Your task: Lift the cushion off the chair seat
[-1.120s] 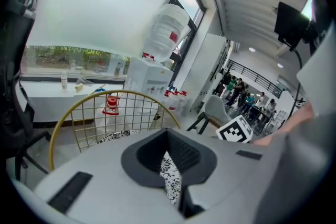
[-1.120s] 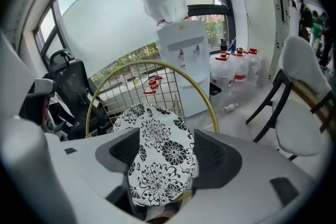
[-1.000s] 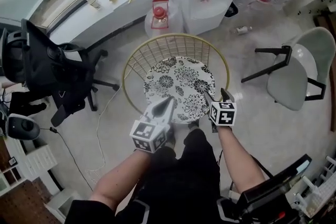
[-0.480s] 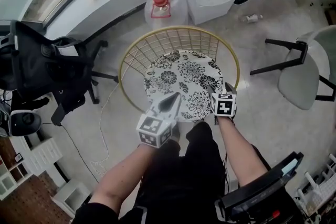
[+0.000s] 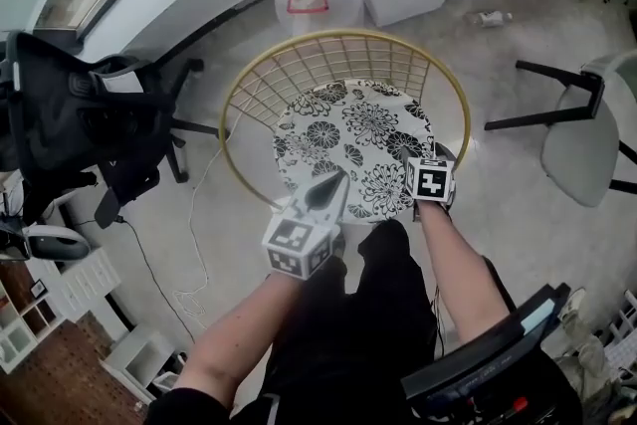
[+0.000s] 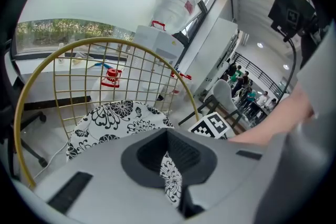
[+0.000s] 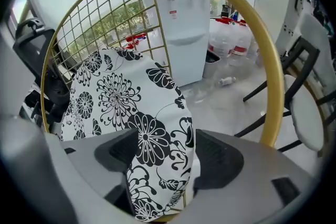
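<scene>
While both grippers grip its near edge, the floral cushion (image 5: pixel 353 146) sits inside the gold wire chair (image 5: pixel 239 80).
Left gripper (image 5: pixel 325 197) jaws pinch the cushion's rim at 7 o'clock; right gripper (image 5: pixel 434 166) jaws pinch a fold of the cushion at 4 o'clock.

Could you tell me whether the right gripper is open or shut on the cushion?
Shut: the fingers of the right gripper press the edge of the cushion from both sides.

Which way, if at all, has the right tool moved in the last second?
Yes. Head view: the right tool went forward; its cube sat outside the gold rim, now inside it, at the cushion edge.
</scene>
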